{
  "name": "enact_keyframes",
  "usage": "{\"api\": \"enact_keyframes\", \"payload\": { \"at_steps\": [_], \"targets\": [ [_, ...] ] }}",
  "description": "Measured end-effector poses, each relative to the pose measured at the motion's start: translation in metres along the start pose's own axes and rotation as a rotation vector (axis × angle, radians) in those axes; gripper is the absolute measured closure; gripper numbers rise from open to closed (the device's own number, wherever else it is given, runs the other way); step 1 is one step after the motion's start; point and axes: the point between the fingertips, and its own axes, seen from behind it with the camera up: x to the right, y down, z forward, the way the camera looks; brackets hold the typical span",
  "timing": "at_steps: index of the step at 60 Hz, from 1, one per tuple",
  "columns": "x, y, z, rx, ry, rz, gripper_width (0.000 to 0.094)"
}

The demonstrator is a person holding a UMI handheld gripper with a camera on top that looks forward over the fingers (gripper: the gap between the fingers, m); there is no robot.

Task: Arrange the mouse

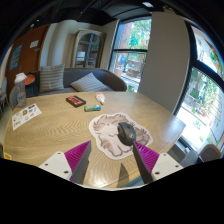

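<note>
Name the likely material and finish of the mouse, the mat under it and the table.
Mouse: seemingly hard plastic, dark with a slight sheen. Mouse mat: probably soft fabric or rubber, matte, pale printed pattern. Table: looks like wood or laminate, smooth tan surface. The hand-held gripper is open, the mouse just ahead of its fingers.

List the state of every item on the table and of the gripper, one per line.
mouse: resting on the mouse pad, between the fingers, not gripped.
mouse pad: lying flat on the round table.
gripper: open, fingers either side of the mouse.
book: closed, flat, beyond the pad.
green object: lying flat beside the book.
paper: flat near the table's far edge.
</note>
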Motion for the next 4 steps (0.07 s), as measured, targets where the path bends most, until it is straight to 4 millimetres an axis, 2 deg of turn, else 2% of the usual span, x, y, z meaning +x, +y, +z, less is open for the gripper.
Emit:
{"api": "enact_keyframes", "payload": {
  "at_steps": [4],
  "targets": [
    [-0.037,0.021,-0.034,0.01,-0.034,-0.033,0.009]
  ]
}}
